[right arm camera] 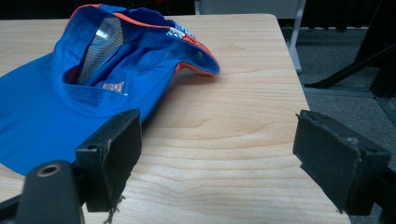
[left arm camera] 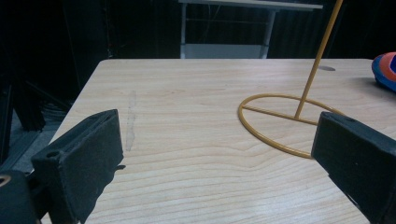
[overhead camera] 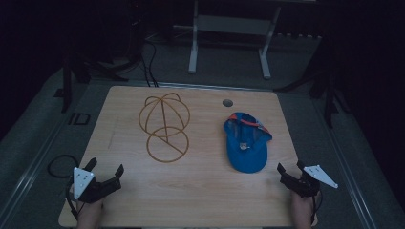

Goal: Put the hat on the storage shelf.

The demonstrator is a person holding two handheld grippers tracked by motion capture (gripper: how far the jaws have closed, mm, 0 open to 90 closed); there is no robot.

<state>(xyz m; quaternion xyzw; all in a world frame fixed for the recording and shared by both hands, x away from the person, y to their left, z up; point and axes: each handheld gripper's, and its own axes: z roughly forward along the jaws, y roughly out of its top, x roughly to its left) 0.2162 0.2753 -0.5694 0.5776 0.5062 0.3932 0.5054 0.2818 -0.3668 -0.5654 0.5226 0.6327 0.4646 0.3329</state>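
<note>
The high view looks forward and down over the whole counter (overhead camera: 200,191). Each gripper view sits low near the counter's front edge, facing across it. The left gripper view shares the wire stand (left arm camera: 280,121) with the high view, the right one the blue cap (right arm camera: 70,93).

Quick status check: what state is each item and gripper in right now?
Blue fabric cap with orange trim: upside down on the table, inside showing, untouched.
Yellow wire cap stand: upright on its ring base, bare.
Left gripper: open, holding nothing.
Right gripper: open, holding nothing, near the cap's brim.
</note>
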